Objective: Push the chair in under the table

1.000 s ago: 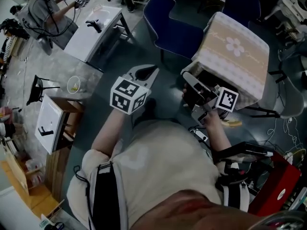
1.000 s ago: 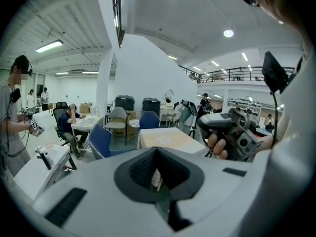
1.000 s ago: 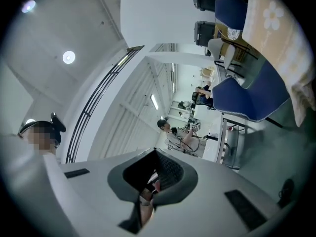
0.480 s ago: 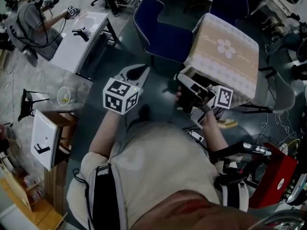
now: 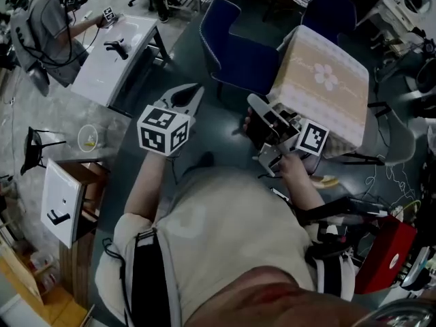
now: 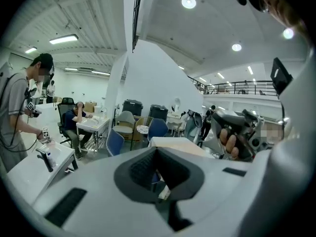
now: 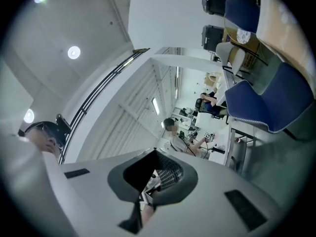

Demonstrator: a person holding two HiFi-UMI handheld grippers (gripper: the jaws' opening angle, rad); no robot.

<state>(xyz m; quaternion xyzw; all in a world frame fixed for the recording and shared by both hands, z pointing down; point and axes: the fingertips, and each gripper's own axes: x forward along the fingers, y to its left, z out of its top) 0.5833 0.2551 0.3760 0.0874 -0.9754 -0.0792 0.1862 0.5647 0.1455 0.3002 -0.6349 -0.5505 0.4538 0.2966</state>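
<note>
The bench (image 5: 340, 114), draped in a beige flowered cloth, is the largest thing ahead of me, at the upper right of the head view. A white bench (image 5: 129, 43) stands well apart at the upper left, where another person (image 5: 48, 26) works; it has no part in my job. The chair (image 5: 238, 56), blue and padded, stands on the floor just beside the bench's left edge. Its back is on the side away from the bench and its seat is out in the open rather than under the top, so the push is not yet done. A second blue chair (image 5: 330, 12) sits at the bench's far side. I hold both tools out in front of my chest, between myself and the chair. My left hand-held gripper (image 5: 189, 94) points toward the floor space near the chair, and its jaws are closed together with nothing in them. My right hand-held gripper (image 5: 257, 109) is near the bench's near corner and angled upward, likewise closed and empty. Closed jaws make sense to me here: a push wants a blunt, solid tip against the chair back, not a grasp. Neither tip touches the chair, so I judge I have yet to get behind its back.
</note>
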